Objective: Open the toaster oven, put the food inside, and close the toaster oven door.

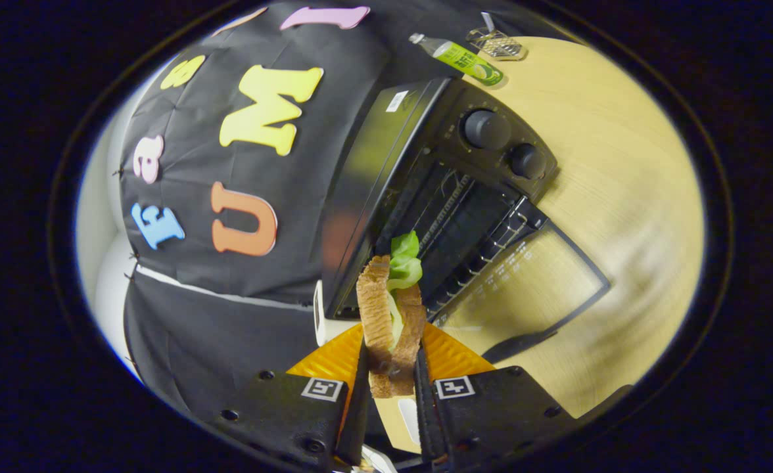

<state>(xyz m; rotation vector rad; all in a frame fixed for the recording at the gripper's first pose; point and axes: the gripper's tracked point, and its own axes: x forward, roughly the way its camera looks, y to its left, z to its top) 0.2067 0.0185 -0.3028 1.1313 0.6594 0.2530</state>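
Sandwich (392, 322) sits lower centre of frame, clamped between the two fingers, standing on edge: two bread slices with lettuce (404, 259) sticking out the far end. Gripper (392, 381) is nearly closed, both fingers pressing the bread from either side, gap only as wide as the sandwich.

Oven (439, 190) is just beyond the sandwich, centre of frame, view rolled so it looks tilted. Door (531, 276) is dropped open, lying flat on the table toward lower right, glass showing the wood through it. Door handle (518, 345) is the dark bar at its outer edge. Wire rack (472, 223) visible inside the cavity. Nothing between the sandwich and the opening; lettuce tip overlaps the cavity's near edge in the view.

Two knobs (485, 128) on the control panel, upper right of the oven. One orange ribbed piece (334, 358) behind the fingers, lower centre; can't tell what it is.

Table (623, 171) is light wood, right side of frame. One green bottle (462, 59) lying at top, behind the oven. One small metal mesh thing (498, 43) just beside it, top right.
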